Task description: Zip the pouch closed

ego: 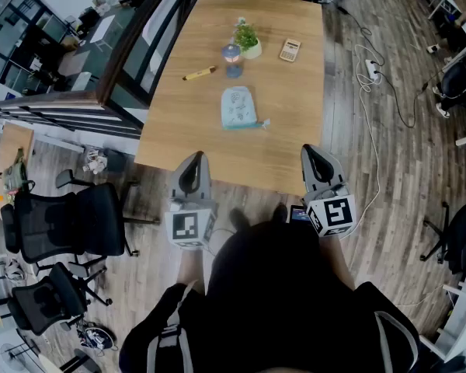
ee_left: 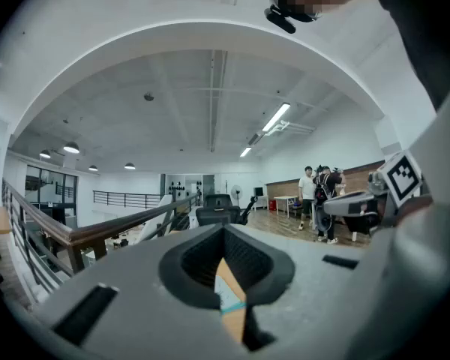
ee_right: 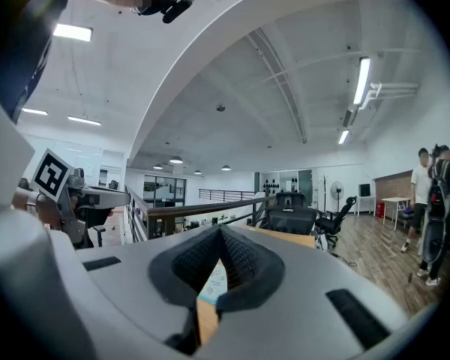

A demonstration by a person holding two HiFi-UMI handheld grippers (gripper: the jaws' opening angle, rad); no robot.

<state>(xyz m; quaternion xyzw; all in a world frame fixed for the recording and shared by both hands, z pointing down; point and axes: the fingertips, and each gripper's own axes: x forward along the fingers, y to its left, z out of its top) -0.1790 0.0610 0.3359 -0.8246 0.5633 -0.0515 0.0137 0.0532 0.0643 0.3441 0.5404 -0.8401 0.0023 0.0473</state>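
Observation:
The pale blue pouch (ego: 238, 107) lies flat in the middle of the wooden table (ego: 179, 138), with a teal zipper strip along its near edge. Whether the zipper is closed is too small to tell. My left gripper (ego: 195, 157) and right gripper (ego: 310, 151) hover side by side over the table's near edge, well short of the pouch, both shut and empty. In the left gripper view, a sliver of pouch (ee_left: 229, 298) shows through the slit of the left gripper (ee_left: 226, 231). Through the right gripper (ee_right: 221, 232), the right gripper view shows a strip of pouch (ee_right: 214, 280).
Beyond the pouch stand a blue-lidded bottle (ego: 232, 59), a small potted plant (ego: 248, 40), a calculator (ego: 290, 50) and a yellow pen (ego: 199, 74). Office chairs (ego: 70, 220) sit at the left, and cables (ego: 370, 72) trail on the floor at the right. People (ee_left: 320, 193) stand far off.

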